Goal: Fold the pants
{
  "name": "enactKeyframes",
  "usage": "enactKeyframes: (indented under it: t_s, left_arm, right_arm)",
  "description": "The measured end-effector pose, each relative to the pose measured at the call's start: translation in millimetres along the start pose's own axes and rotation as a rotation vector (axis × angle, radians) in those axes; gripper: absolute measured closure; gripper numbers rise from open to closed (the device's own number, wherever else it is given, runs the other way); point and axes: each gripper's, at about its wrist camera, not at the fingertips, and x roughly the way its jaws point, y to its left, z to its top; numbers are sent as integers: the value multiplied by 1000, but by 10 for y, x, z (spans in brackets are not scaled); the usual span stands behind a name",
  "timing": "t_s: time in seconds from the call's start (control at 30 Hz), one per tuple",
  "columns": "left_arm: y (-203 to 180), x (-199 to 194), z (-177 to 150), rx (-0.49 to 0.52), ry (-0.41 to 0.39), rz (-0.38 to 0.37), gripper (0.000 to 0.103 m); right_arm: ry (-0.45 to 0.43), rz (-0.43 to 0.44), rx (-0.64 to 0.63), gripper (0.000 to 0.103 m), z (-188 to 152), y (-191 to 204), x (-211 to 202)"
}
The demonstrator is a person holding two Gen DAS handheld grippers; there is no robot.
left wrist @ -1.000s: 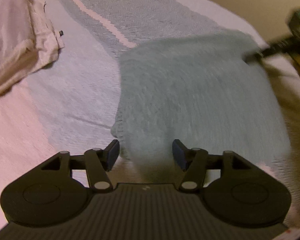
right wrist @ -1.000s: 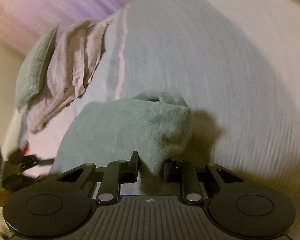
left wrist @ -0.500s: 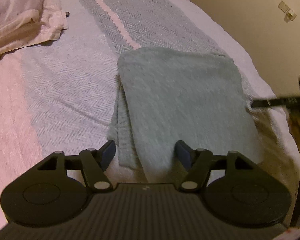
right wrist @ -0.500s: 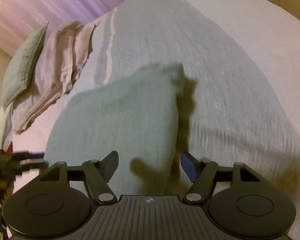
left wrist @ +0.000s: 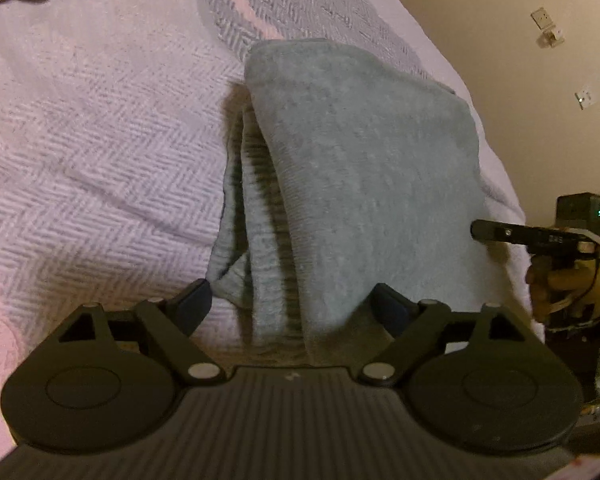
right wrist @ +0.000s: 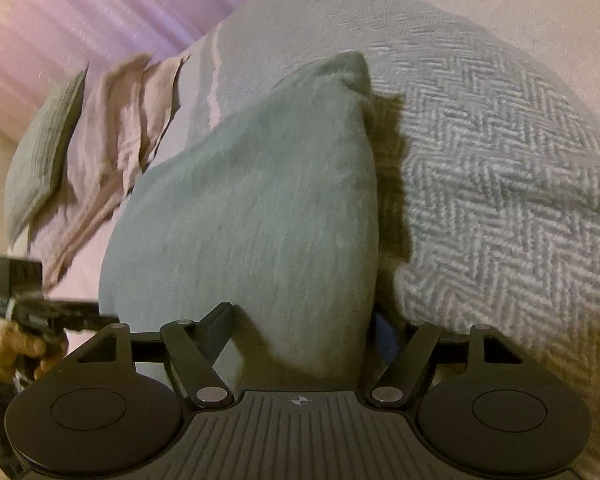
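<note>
The grey-green pants (left wrist: 364, 168) lie folded in a thick stack on the bed, with layered edges showing on their left side. My left gripper (left wrist: 292, 304) is open at the near end of the stack, one finger on each side of it. In the right wrist view the pants (right wrist: 252, 208) fill the middle. My right gripper (right wrist: 302, 320) is open low over their near edge, its right finger beside the fold. Each gripper shows in the other's view: the right gripper (left wrist: 532, 236) past the pants' right side, the left gripper (right wrist: 52, 312) held by a hand (right wrist: 12, 348).
A herringbone bedspread (right wrist: 500, 168) covers the bed. A crumpled pink blanket (right wrist: 116, 128) and a grey pillow (right wrist: 44, 148) lie at the far end by a curtain (right wrist: 80, 20). The bed's edge runs close to a beige wall with sockets (left wrist: 548, 28).
My right gripper let go of the pants' corner and opened. The raised layer came down flat onto the stack. Both grippers have moved lower and closer to the pants.
</note>
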Motion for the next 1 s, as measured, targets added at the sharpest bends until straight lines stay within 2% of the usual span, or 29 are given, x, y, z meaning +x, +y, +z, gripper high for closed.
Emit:
enactKeyframes:
  t_s: [0.07, 0.13, 0.2, 0.27, 0.4, 0.5, 0.57, 0.7, 0.83, 0.93, 1.0]
  left_arm:
    - [2, -1, -10, -5, -7, -9, 25]
    - [-49, -36, -56, -4, -27, 7, 33]
    - [-122, -88, -111, -4, -55, 38, 39]
    - [-201, -138, -149, -23, -87, 70, 40]
    - [-434, -140, -222, -85, -133, 103, 40]
    - [-742, -56, -217, -124, -182, 84, 41]
    - [-996, 89, -121, -132, -214, 67, 43]
    - [-1552, 610, 245, -86, -219, 31, 48]
    - [-2107, 1172, 598, 31, -208, 67, 50]
    - [-2312, 1428, 636, 70, -200, 145, 41]
    - [-2341, 1413, 563, 55, -206, 185, 41]
  right_arm:
    - [-4, 11, 32, 34, 12, -47, 18]
    - [4, 38, 76, 50, 43, -78, 60]
    - [25, 29, 85, 76, 99, -47, 76]
    - [45, 20, 73, 82, 205, 1, 20]
    - [67, 41, -12, 84, 584, 147, -235]
    - [54, 52, -98, 84, 962, 199, -495]
    - [35, 40, -128, 84, 1160, 102, -673]
    - [-46, -19, -132, 84, 1392, -384, -1200]
    - [-96, -107, -51, 84, 1562, -1059, -1659]
    - [-57, -150, -2, 75, 1417, -1474, -1581]
    - [-69, -159, -11, 61, 1322, -1512, -1546]
